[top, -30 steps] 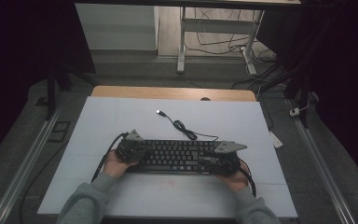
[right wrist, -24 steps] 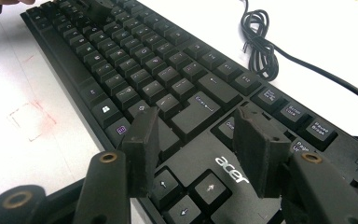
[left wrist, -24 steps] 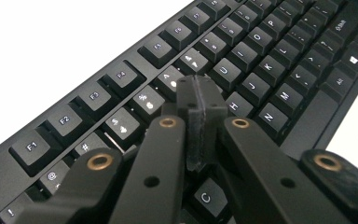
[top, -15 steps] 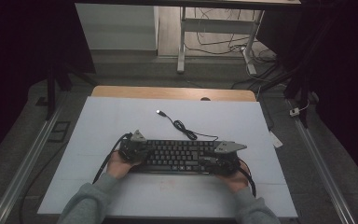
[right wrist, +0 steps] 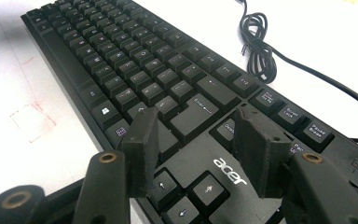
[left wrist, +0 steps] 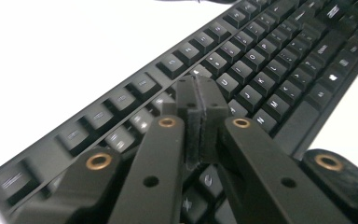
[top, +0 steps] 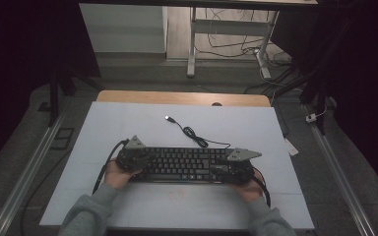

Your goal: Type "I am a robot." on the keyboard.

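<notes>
Both forearms, in grey knitted sleeves, come in from the near edge of the white matte table top [top: 128, 128] and spread a little outward, so that each hand sits at one end of the long black plastic keyboard [top: 184, 163]. The left hand [top: 114, 173] holds the left gripper [top: 134, 158] over the left end of the keyboard; the right hand [top: 248, 186] holds the right gripper [top: 236, 169] over the right end. On each gripper lies a flat grey three-cornered plate.

In the left gripper view the two black jaws are almost together — the ribbed pads nearly touch, with only a thin line between them, and nothing is between them. They have just been opening a very little. They hang low over the left part of the key field, close above the keycaps; whether they touch a key I cannot tell.

In the right gripper view the jaws stand wide apart, one to each side of the block above the arrow keys, where a silver "acer" mark is printed. They grip nothing; the pads look rough and a bit worn.

The keyboard lies flat on the near half of the table, parallel to its near edge. Its keycaps are square and slightly hollow, with pale letters. Its thin black cable [top: 197, 138] runs away behind it in a loose coil and ends in a metal USB plug [top: 168, 118].
</notes>
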Demonstrator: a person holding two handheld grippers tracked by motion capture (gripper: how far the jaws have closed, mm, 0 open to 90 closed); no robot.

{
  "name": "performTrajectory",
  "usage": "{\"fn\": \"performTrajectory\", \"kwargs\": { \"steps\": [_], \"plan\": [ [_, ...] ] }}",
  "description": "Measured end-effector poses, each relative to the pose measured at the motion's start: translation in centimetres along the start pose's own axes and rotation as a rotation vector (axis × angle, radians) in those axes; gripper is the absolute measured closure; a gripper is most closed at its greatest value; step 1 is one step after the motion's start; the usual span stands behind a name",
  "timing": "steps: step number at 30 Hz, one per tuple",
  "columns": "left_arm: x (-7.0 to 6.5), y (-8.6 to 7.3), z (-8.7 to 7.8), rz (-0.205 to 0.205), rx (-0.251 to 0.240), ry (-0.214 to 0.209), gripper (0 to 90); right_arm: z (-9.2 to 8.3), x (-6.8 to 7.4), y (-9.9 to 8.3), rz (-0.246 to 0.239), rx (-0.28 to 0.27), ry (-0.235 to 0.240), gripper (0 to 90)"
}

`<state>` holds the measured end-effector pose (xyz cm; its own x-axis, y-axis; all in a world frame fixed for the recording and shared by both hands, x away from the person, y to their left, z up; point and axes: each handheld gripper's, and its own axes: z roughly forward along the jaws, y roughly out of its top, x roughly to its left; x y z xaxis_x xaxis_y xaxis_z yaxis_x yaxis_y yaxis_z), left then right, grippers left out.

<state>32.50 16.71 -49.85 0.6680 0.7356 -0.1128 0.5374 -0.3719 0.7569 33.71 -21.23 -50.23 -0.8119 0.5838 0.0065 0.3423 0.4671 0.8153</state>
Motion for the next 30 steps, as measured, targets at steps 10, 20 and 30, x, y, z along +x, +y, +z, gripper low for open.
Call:
{"fn": "performTrajectory", "kwargs": {
  "steps": [10,20,30],
  "plan": [
    [0.7,-1.9,-2.8,-0.064,-0.026,0.004,50.0,0.0,-0.1,0.1,-0.005,-0.003,-0.004,50.7],
    [1.2,-3.7,-4.5,-0.106,-0.031,0.034,37.9,0.1,0.1,0.3,-0.006,-0.017,0.008,50.4],
    [1.4,-4.5,-4.7,-0.114,-0.016,0.041,34.8,0.7,0.5,1.1,-0.014,-0.029,0.024,50.4]
  ]
}}
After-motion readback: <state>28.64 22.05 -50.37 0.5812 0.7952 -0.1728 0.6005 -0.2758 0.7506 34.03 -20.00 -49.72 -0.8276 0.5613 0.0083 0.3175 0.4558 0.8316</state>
